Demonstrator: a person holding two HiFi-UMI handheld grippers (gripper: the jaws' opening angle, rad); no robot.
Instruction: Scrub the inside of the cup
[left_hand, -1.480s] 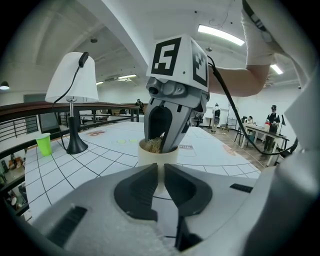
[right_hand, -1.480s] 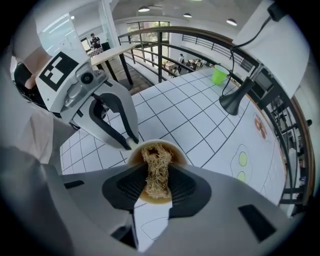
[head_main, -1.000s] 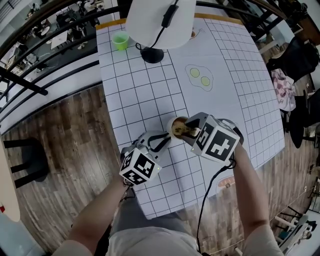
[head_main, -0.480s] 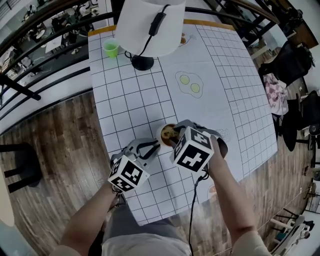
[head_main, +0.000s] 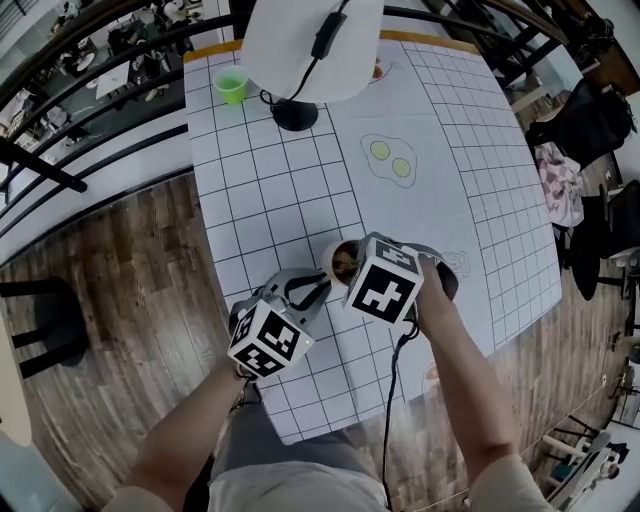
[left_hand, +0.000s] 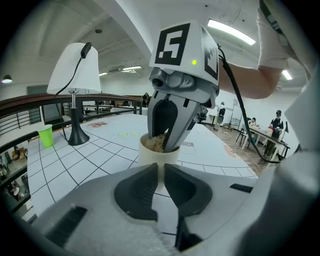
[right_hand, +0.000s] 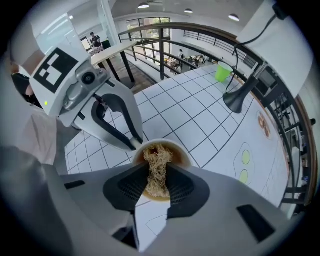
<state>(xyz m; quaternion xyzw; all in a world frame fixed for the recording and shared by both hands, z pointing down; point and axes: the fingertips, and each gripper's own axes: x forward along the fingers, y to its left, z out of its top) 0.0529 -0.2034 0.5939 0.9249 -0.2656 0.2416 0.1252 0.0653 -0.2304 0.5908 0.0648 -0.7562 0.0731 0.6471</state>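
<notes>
Spreading across the head view, the gridded white table (head_main: 270, 190) carries a lamp (head_main: 310, 40) whose pale shade is cut off by the top edge and hides part of the far tabletop. Near the front edge, the right gripper (right_hand: 157, 172) has its jaws clenched on a straw-coloured fibrous scrubber (right_hand: 158, 156) that dips into the cup (right_hand: 181, 150); from above, its marker cube (head_main: 384, 278) covers those jaws and most of the cup's mouth. The left gripper (left_hand: 160, 175) is pinched tight on a narrow cream part of the cup's near side; whether that is a handle or the wall is hard to tell. The cup stands upright on the table between both grippers, its bottom hidden by the scrubber. A small green cup (head_main: 232, 84) sits well apart beside the lamp.
</notes>
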